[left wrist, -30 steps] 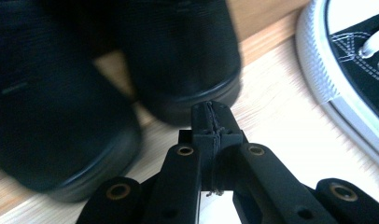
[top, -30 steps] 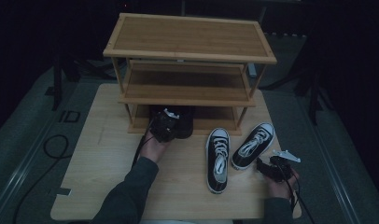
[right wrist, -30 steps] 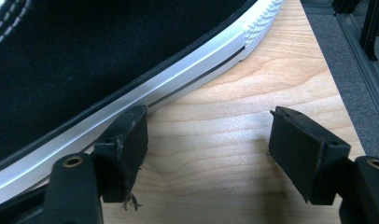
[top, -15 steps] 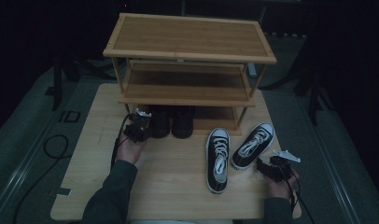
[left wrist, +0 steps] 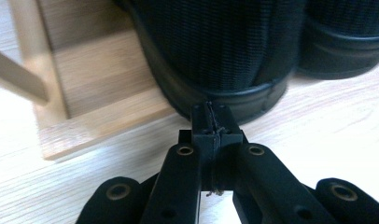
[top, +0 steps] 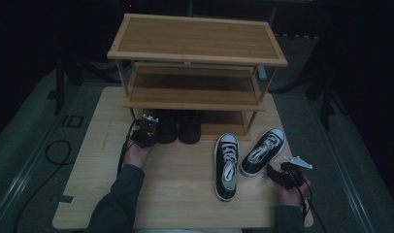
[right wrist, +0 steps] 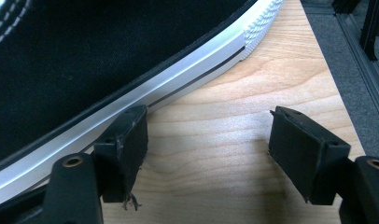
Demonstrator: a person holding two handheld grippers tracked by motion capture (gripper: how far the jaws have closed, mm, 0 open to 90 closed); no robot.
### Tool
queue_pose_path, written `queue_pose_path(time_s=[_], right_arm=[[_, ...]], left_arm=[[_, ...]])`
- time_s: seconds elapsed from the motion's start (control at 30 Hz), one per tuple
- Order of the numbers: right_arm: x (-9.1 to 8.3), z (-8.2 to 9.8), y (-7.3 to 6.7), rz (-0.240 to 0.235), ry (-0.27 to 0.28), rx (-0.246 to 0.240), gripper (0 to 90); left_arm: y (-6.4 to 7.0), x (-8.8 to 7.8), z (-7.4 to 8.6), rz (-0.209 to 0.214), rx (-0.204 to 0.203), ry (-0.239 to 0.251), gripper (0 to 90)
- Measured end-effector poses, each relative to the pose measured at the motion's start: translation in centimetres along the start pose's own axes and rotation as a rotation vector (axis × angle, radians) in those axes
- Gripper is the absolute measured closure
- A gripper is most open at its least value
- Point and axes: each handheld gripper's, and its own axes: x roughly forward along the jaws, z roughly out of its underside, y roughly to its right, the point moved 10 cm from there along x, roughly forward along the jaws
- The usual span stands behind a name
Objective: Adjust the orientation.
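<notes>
Two black shoes (top: 179, 127) are seen under the rack (top: 195, 97), toward the counter's (top: 185, 194) far edge. Left gripper (top: 147, 127), fingers closed on nothing, touches the left shoe's heel. Right gripper (top: 275, 174), fingers open, sits beside a sneaker (top: 264, 150) near the right edge.

table (top: 185, 194) | rack (top: 195, 53), black shoes (top: 178, 127), sneakers (top: 243, 160)

At centre frame in the high view, the rack (top: 197, 63) is light honey-brown wood with a fine straight grain, and the table (top: 180, 194) under it is paler, blond wood. Two plain black shoes (top: 179, 127) sit at mid-left; at lower right, the two sneakers (top: 243, 158) are black canvas with white laces, toe caps and sole bands.
</notes>
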Motion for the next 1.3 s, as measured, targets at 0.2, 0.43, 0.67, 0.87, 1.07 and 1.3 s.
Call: queue_pose_path(time_s=[0.2, 0.43, 0.67, 0.87, 1.07, 1.3], right_arm=[[0.0, 0.0, 0.0, 0.000, 0.000, 0.000, 28.0], [0.0, 0.0, 0.0, 0.001, -0.001, 0.000, 27.7], [-0.1, 0.1, -0.1, -0.003, -0.011, -0.003, 25.8], [-0.5, 0.3, -0.3, -0.017, -0.047, -0.016, 31.4], [-1.3, 0.2, -1.1, -0.055, -0.054, -0.042, 50.7], [-4.4, -2.0, -2.8, -0.080, 0.045, -0.082, 59.9]], left_arm=[[1.1, -0.5, 0.2, 0.013, 0.039, 0.016, 88.5], [3.7, -0.8, 0.1, 0.055, 0.125, 0.061, 81.2], [6.3, -0.2, -0.4, 0.109, 0.170, 0.083, 75.5], [8.5, 0.7, -0.9, 0.142, 0.201, 0.097, 74.4], [10.0, 2.0, -0.9, 0.168, 0.199, 0.104, 73.9], [11.1, 3.4, 0.1, 0.188, 0.233, 0.086, 73.1]])
